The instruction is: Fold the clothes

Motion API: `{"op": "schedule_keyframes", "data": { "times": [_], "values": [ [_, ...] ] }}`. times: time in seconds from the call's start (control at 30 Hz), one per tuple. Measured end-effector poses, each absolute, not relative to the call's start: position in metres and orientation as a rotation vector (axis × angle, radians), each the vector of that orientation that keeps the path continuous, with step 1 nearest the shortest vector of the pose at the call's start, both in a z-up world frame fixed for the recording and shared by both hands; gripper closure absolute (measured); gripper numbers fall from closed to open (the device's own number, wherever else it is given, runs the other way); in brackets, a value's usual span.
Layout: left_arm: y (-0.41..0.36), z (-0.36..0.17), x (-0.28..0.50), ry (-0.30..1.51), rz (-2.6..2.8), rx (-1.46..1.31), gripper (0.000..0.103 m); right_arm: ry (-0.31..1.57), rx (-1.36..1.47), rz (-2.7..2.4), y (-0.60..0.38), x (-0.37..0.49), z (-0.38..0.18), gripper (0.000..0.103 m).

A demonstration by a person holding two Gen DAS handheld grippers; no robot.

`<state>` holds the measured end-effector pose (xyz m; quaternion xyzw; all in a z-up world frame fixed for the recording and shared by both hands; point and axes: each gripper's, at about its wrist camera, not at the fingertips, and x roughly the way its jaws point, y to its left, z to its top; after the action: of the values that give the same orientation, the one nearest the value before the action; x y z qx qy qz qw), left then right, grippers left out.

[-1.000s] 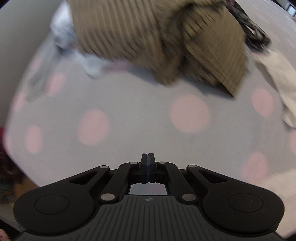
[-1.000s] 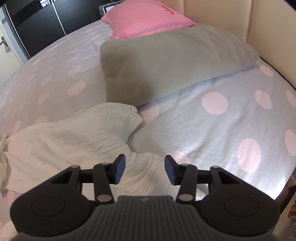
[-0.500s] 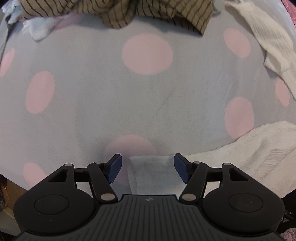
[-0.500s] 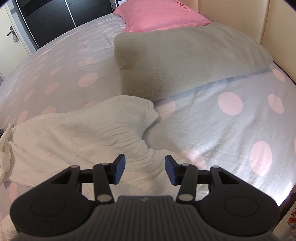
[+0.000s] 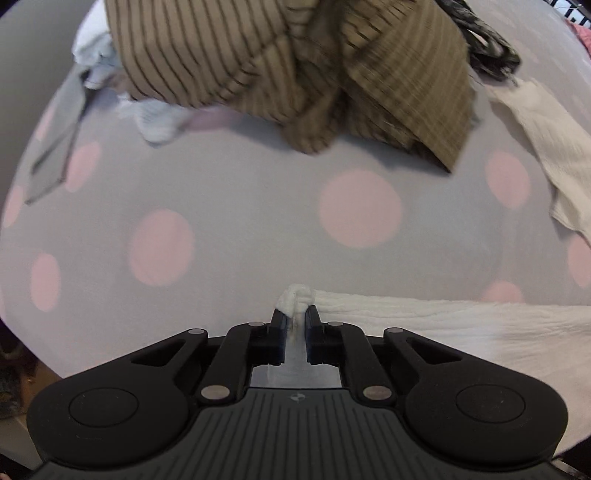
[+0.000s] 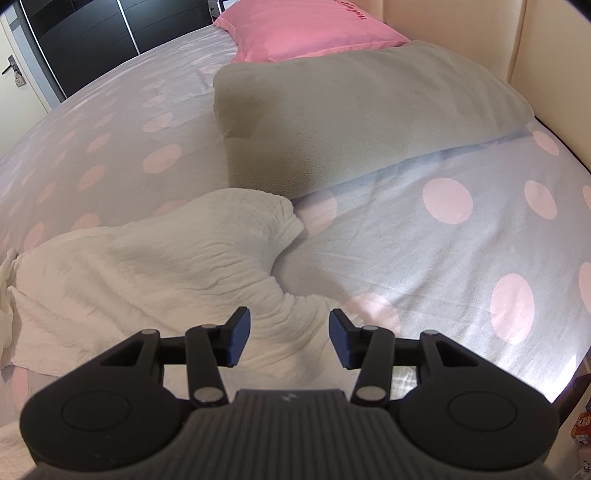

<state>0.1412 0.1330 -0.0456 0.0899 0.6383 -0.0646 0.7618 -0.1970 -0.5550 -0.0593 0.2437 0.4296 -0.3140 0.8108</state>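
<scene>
1. My left gripper (image 5: 295,314) is clamped on a bunched corner of the white crinkled cotton garment (image 5: 461,325); a nub of cloth pokes out just past the tips, the rest trails off to its right over the grey bedsheet with pink dots (image 5: 221,206).
2. My right gripper (image 6: 288,332) has its fingers spread wide apart, nothing between them, hovering right over the same white garment (image 6: 147,266), which lies rumpled ahead and to its left.
3. Progress, my judgement: the garment is spread loose, creased, no neat fold lines visible, so folding of this piece is not finished. One corner held, the other side free.
4. More left: the brown striped fabric heap (image 5: 295,66) sits crumpled far ahead of the left gripper, with a pale blue-white piece (image 5: 159,122) at its left and a cream ribbed cloth (image 5: 554,147) off to the right. None look folded.
5. Only the left view shows that pile and the clamp.
6. Only the right view shows the garment's overall shape, the grey fleece pillow (image 6: 351,110) and the pink pillow (image 6: 306,29) beyond.
</scene>
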Motion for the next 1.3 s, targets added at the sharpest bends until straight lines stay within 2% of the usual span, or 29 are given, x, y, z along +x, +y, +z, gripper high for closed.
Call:
{"op": "schedule_keyframes", "data": {
  "times": [0.1,0.17,0.33,0.4,0.43,0.47,0.63,0.77,1.07,1.17,1.3],
  "values": [
    [0.136,-0.059,0.155,1.443,-0.131,0.161,0.092,0.925,0.511,-0.661,-0.554,-0.194,-0.06,0.052],
    [0.131,-0.061,0.157,1.428,-0.122,0.185,0.078,0.929,0.505,-0.661,-0.555,-0.19,-0.06,0.052],
    [0.092,-0.033,0.157,1.321,-0.224,0.21,0.075,0.918,0.523,-0.674,-0.565,-0.18,-0.06,0.051],
    [0.069,-0.019,0.157,1.275,-0.299,0.2,0.066,0.908,0.534,-0.68,-0.571,-0.175,-0.061,0.051],
    [0.057,-0.013,0.156,1.252,-0.336,0.197,0.057,0.902,0.537,-0.683,-0.574,-0.172,-0.062,0.051],
    [0.043,-0.009,0.154,1.229,-0.371,0.197,0.055,0.898,0.54,-0.687,-0.577,-0.169,-0.063,0.051],
    [-0.027,0.001,0.163,1.14,-0.497,0.17,0.055,0.867,0.562,-0.685,-0.59,-0.154,-0.069,0.051],
    [-0.079,-0.002,0.188,1.07,-0.535,0.122,0.049,0.828,0.573,-0.653,-0.601,-0.143,-0.072,0.051],
    [-0.175,-0.04,0.247,1.054,-0.577,0.05,0.04,0.779,0.692,-0.634,-0.635,-0.123,-0.09,0.05],
    [-0.182,-0.051,0.253,1.067,-0.565,0.05,0.04,0.803,0.714,-0.649,-0.643,-0.116,-0.103,0.049],
    [-0.183,-0.063,0.258,1.078,-0.541,0.049,0.04,0.838,0.754,-0.661,-0.651,-0.115,-0.123,0.042]
  ]
}}
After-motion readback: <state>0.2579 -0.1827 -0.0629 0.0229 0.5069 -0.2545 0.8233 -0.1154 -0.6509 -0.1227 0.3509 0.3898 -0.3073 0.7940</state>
